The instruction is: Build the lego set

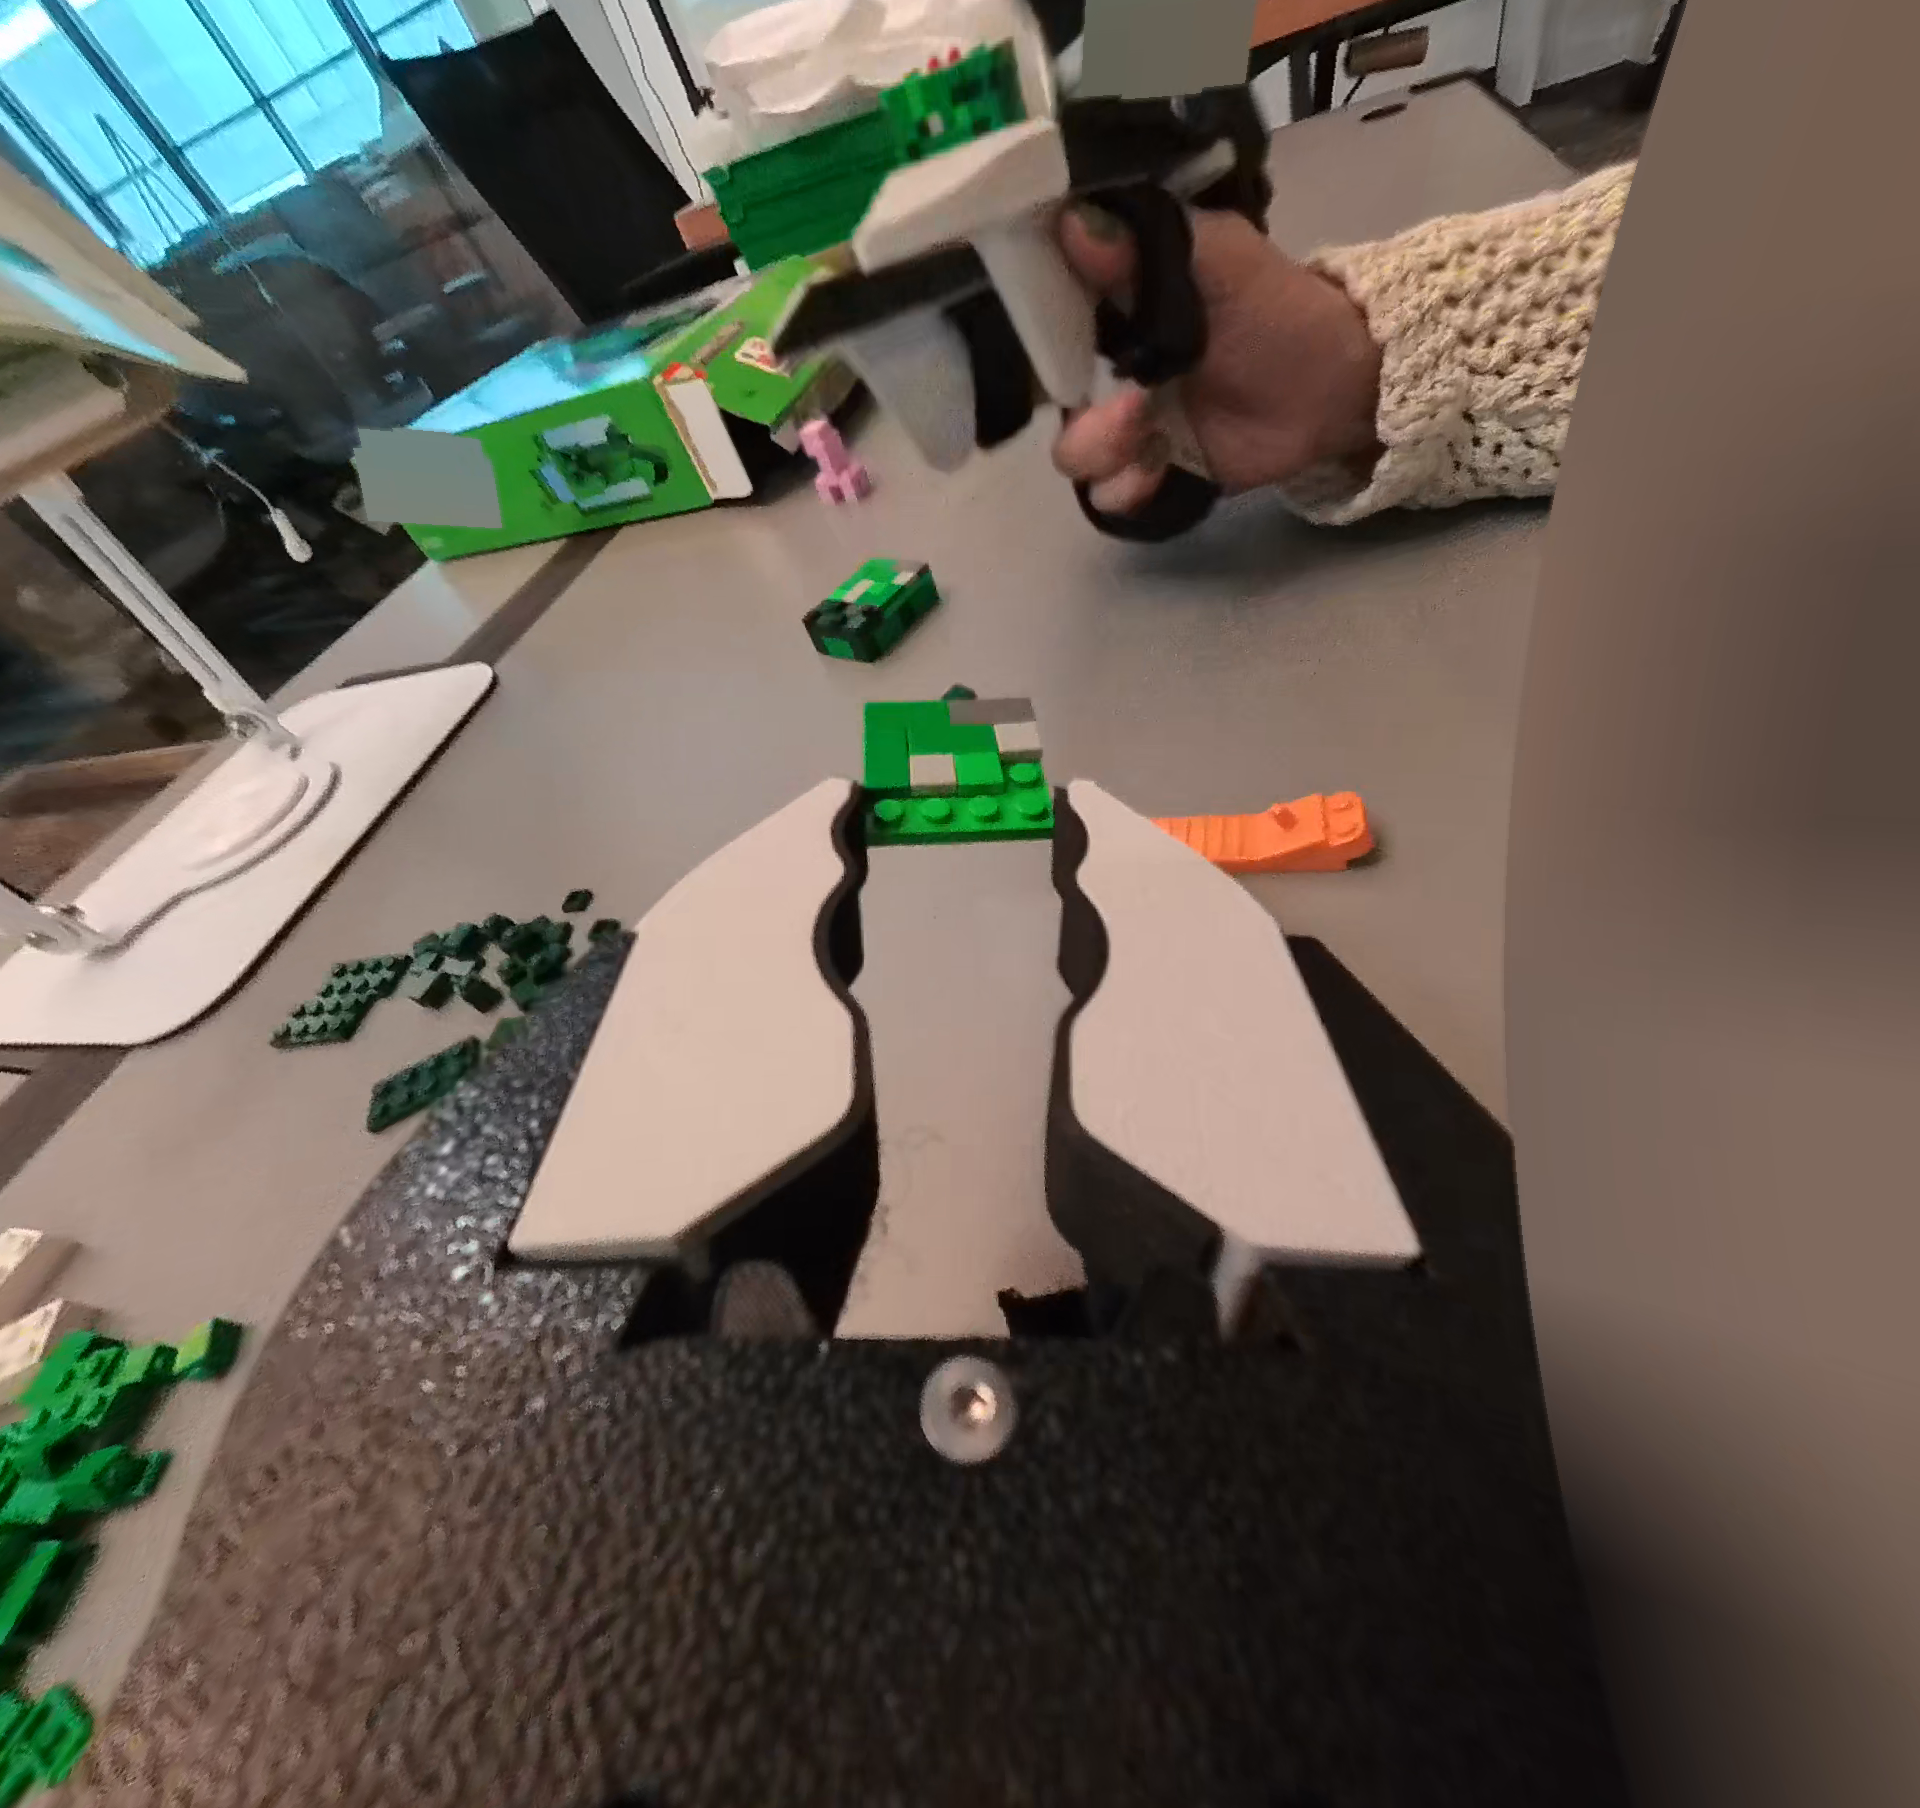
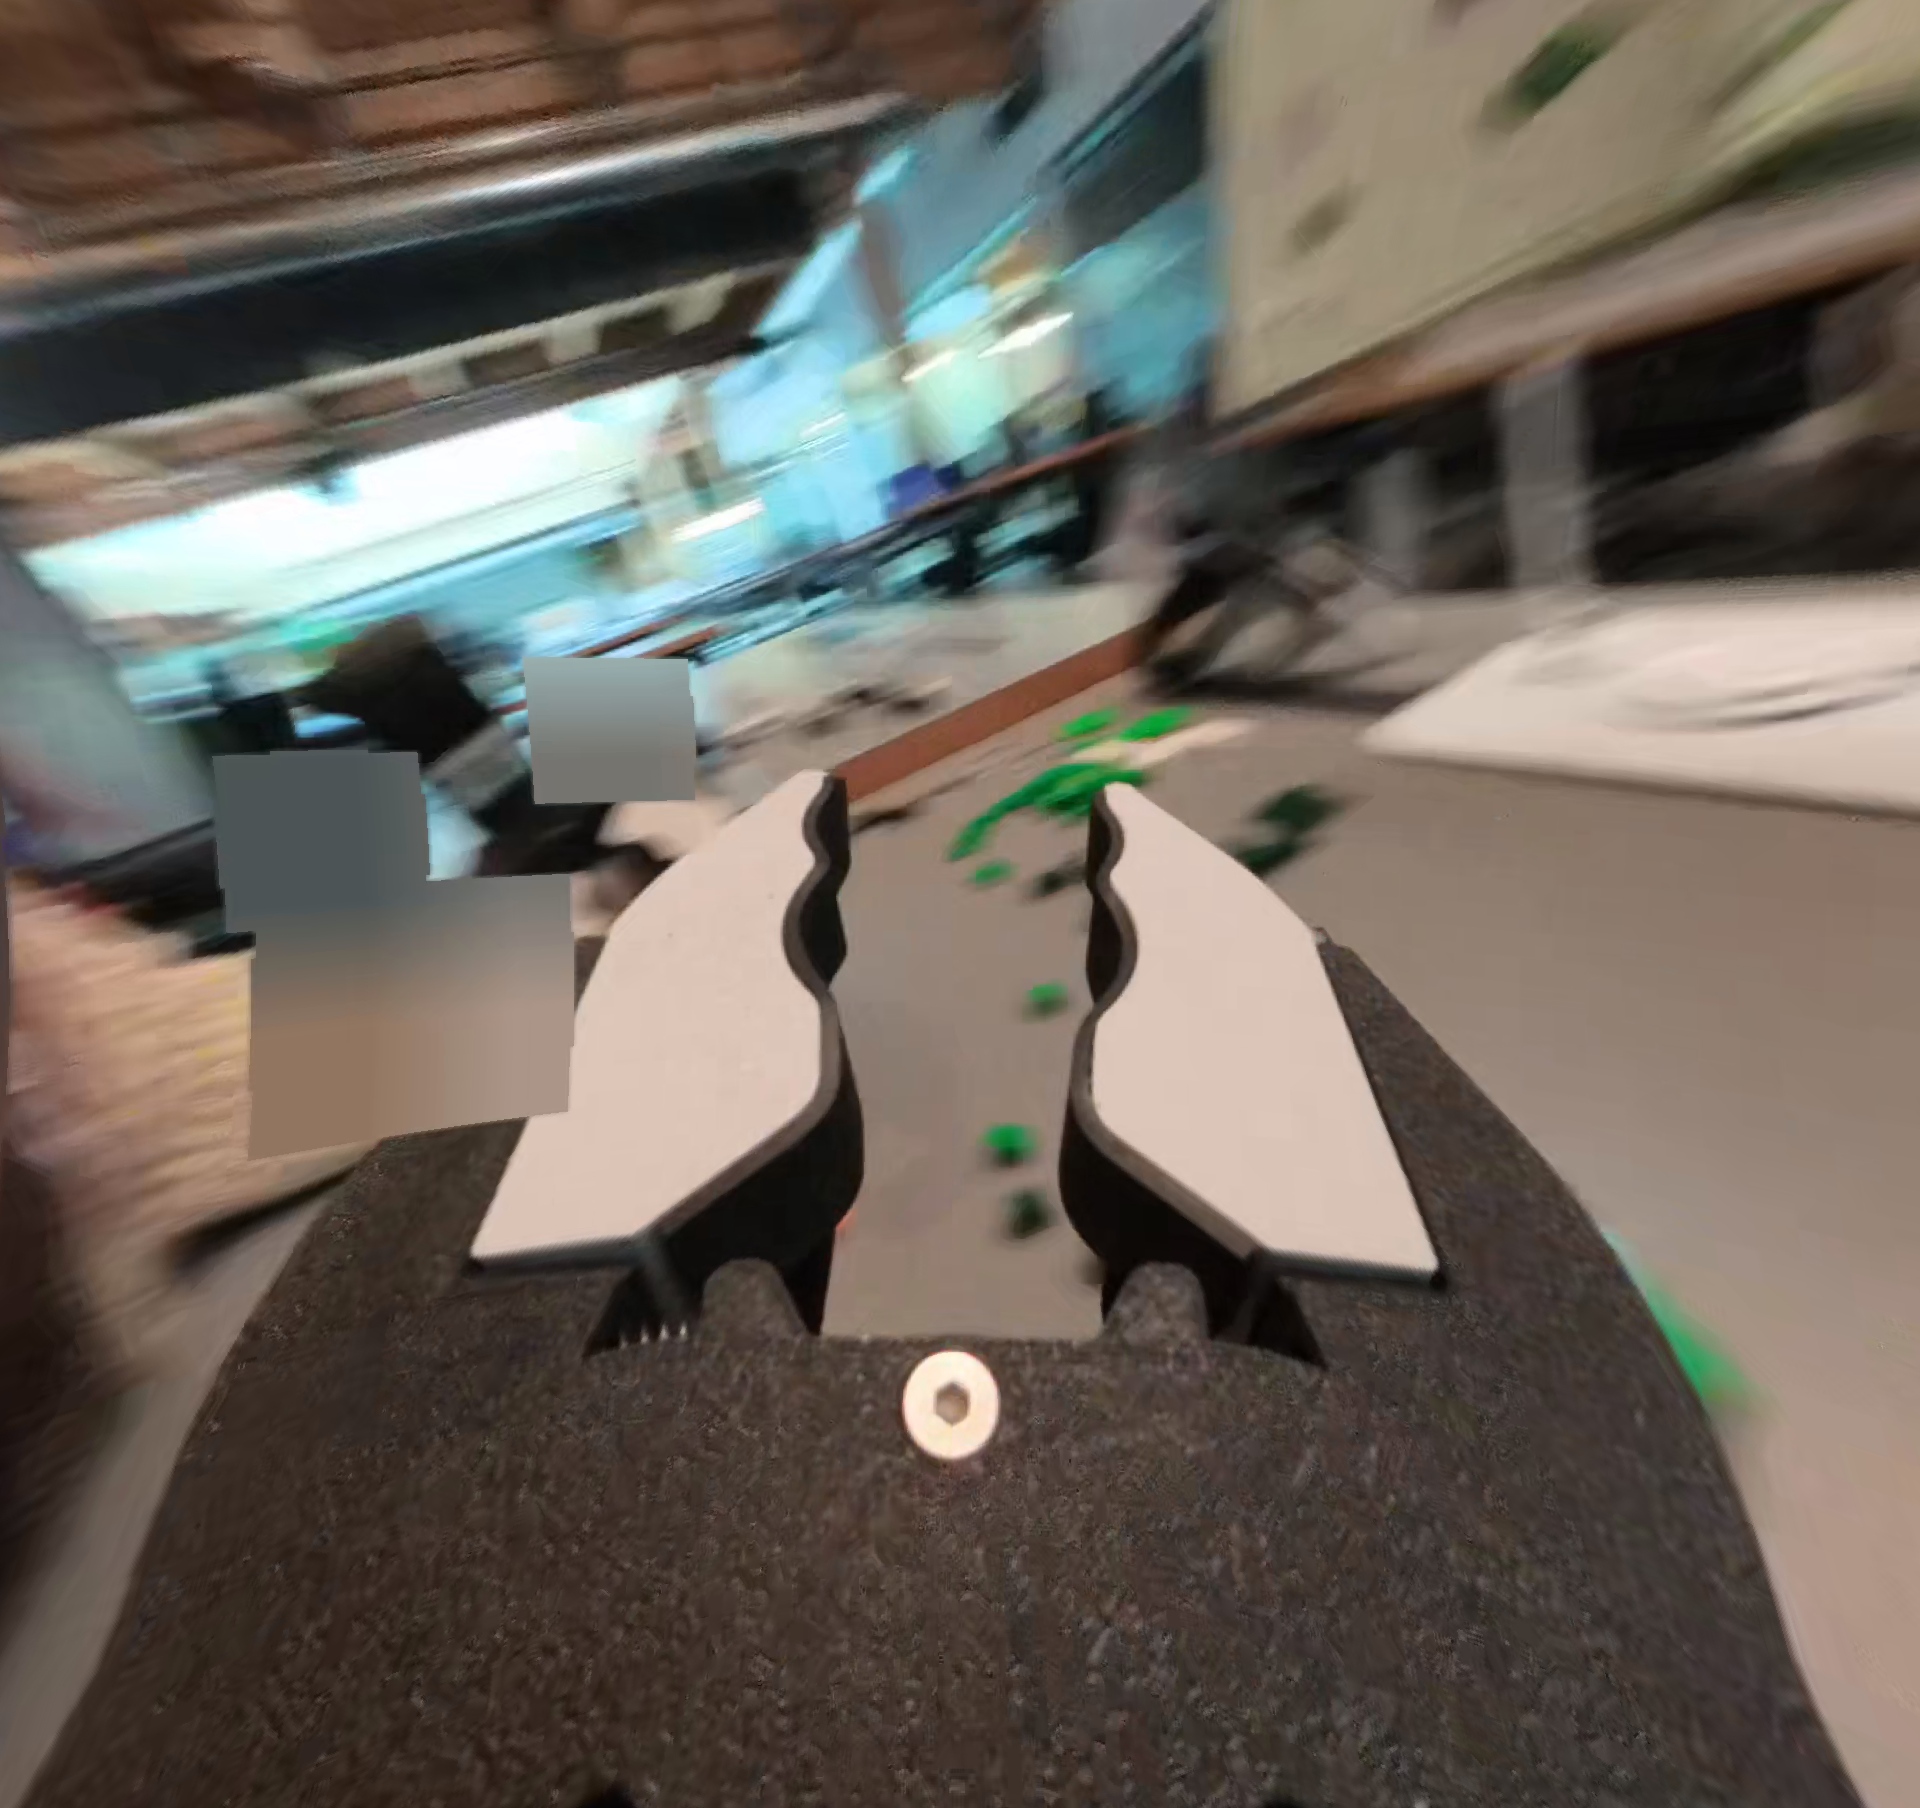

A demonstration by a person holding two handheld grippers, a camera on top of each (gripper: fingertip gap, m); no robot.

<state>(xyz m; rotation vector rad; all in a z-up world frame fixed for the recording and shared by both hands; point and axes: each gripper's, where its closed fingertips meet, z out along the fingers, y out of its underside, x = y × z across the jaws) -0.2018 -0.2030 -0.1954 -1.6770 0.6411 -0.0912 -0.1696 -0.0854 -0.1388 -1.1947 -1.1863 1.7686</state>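
My left gripper [image 1: 961, 808] is shut on a small green build [image 1: 956, 756] with grey and white tiles, its fingertips on the two ends of the bottom plate, low over the grey table [image 1: 675, 678]. In the left wrist view a hand [image 1: 1226, 387] in a knit sleeve holds the right gripper in the air beyond it. My right gripper [image 2: 966, 802] is open and empty above the table; that view is heavily blurred. Blurred green pieces [image 2: 1060, 792] lie ahead of it, and small loose ones [image 2: 1008, 1140] show between its fingers.
A small green-and-black build [image 1: 873, 605], a pink figure [image 1: 836, 459] and a green box [image 1: 561, 449] lie farther back. An orange brick separator [image 1: 1268, 828] lies to the right. Dark green plates [image 1: 447, 989], bright green pieces [image 1: 62, 1446] and a white stand base [image 1: 208, 844] are on the left.
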